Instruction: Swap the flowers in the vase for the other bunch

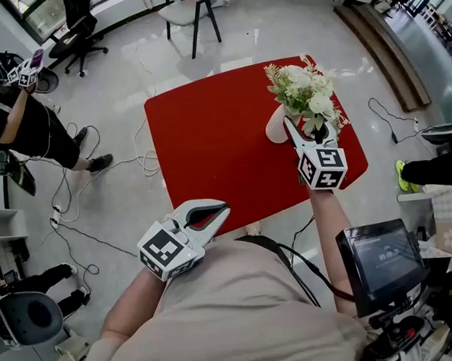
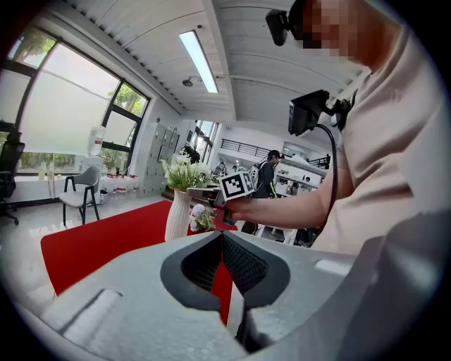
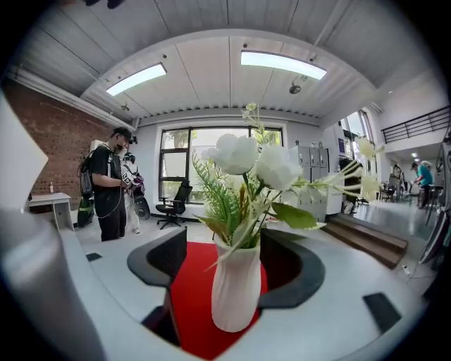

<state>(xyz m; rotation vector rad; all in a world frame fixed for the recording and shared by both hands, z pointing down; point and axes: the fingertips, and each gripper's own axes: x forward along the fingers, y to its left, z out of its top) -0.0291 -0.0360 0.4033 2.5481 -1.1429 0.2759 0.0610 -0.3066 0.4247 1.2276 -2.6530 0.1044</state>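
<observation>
A white vase [image 1: 274,127] with white flowers and greenery [image 1: 305,88] stands near the far right corner of the red table [image 1: 212,145]. My right gripper [image 1: 301,131] is at the vase. In the right gripper view the vase [image 3: 236,289] stands between the open jaws [image 3: 229,247], with red table showing between it and the left pad [image 3: 169,257]. A small bunch of pale pink flowers [image 2: 201,217] shows beside the vase [image 2: 177,215] in the left gripper view. My left gripper [image 1: 225,209] is shut and empty, off the table's near edge by my body.
A white chair [image 1: 190,6] and a black office chair [image 1: 76,27] stand on the floor beyond the table. A person [image 1: 26,126] stands at the left among floor cables [image 1: 137,161]. A screen on a stand [image 1: 376,261] is at my right.
</observation>
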